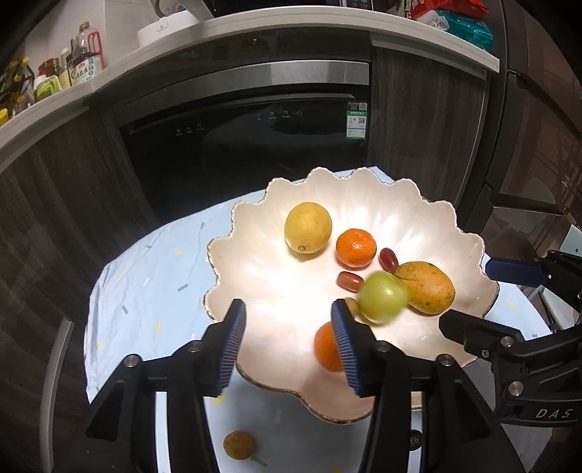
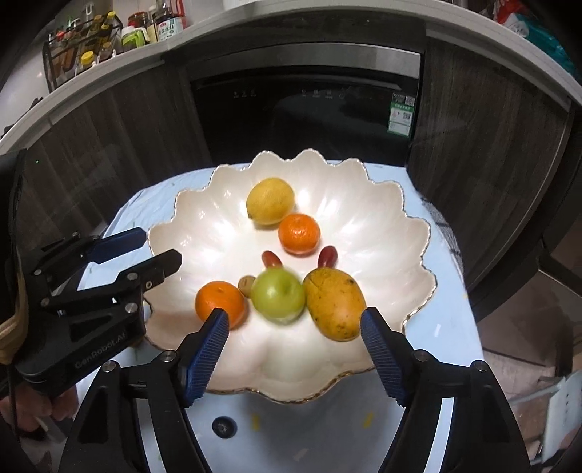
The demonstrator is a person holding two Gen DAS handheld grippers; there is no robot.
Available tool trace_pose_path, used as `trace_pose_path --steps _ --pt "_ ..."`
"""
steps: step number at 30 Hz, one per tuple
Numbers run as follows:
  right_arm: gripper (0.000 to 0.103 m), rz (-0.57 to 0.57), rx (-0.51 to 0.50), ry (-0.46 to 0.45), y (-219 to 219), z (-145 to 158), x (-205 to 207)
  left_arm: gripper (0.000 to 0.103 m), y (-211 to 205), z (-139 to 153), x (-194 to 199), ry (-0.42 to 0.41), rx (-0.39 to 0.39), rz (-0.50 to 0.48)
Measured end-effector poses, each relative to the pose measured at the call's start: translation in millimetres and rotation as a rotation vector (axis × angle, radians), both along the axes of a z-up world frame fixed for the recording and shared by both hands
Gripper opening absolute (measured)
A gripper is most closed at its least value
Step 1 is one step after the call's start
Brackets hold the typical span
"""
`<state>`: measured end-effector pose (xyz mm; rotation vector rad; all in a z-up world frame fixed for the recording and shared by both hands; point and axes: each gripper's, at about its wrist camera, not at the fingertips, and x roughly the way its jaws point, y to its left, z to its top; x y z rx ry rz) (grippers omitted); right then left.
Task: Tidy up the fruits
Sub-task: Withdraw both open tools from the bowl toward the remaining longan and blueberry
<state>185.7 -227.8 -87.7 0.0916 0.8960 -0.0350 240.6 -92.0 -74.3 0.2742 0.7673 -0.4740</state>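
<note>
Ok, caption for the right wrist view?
Open right gripper above scalloped bowl; blurred green apple between orange and mango.

Lighting, both my wrist views: a strong light from above falls on the scalloped white plate (image 1: 469,247), whose glazed centre burns out in white glare with streaked highlights along the ribs. Surroundings dim: my view of the dark oven door (image 1: 232,160) and wood cabinets (image 2: 483,152) is murky. Soft shadows lie under the lemon (image 2: 270,201). Motion blur: green apple (image 2: 278,295) smeared in both views, neighbours sharp. Fisheye bending curves the countertop edge (image 1: 254,25); corners vignette to black.
</note>
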Motion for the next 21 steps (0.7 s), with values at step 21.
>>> trace_pose_path --steps 21 --pt "0.075 -0.043 -0.008 -0.059 11 30 -22 0.067 22 42 -28 -0.079 0.001 0.017"
